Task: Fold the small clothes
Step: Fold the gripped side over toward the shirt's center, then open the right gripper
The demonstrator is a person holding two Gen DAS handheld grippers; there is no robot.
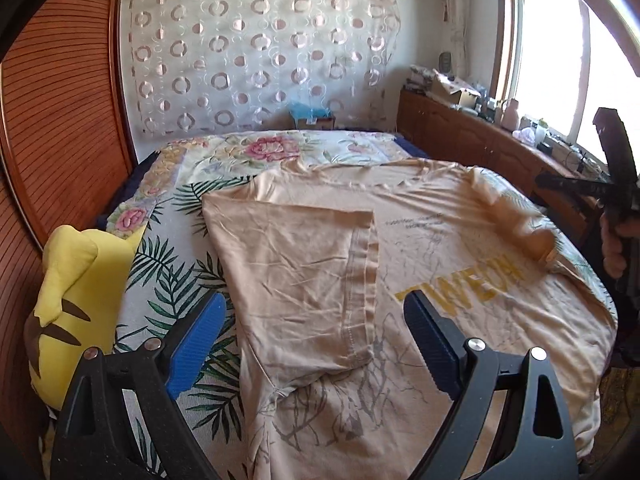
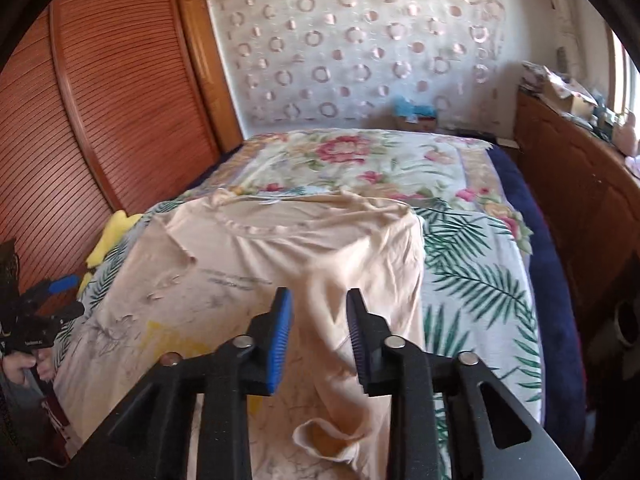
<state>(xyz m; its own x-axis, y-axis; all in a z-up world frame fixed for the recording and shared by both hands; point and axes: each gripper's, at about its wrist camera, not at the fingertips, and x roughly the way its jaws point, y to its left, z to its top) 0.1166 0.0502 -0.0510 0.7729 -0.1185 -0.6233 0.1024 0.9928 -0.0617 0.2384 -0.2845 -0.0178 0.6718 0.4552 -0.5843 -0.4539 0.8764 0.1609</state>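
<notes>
A beige short-sleeved T-shirt with yellow lettering and a grey branch print [image 1: 420,264] lies spread face up on a bed covered by a floral and palm-leaf patterned sheet [image 1: 176,280]. One sleeve is already folded inward across the chest, its hemmed edge running down the middle of the garment in the left wrist view. The opposite side of the shirt is lifted off the sheet and drapes in a blurred fold.

The left gripper [image 1: 316,336] — black frame, blue ribbed pads — hovers above the folded sleeve with its jaws wide apart and nothing between them; the cloth lies below, not touched.

The right gripper [image 2: 318,336] has its jaws partly apart. The raised sleeve and side of the shirt hang in the gap between the blue pads [image 2: 280,340], and the sleeve opening curls just below them. Whether the pads actually press on the cloth cannot be told from the blurred right wrist view. A hand [image 1: 614,248] grasps the handle of this gripper at the right edge of the left wrist view.

A yellow plush toy with brown markings [image 1: 72,292] sits at the left edge of the bed, beside a brown louvred wardrobe door [image 1: 60,128]. A white curtain with pink ring motifs [image 1: 260,52] hangs behind the bed, and a low wooden cabinet [image 1: 480,140] carrying assorted clutter runs along the window side.
</notes>
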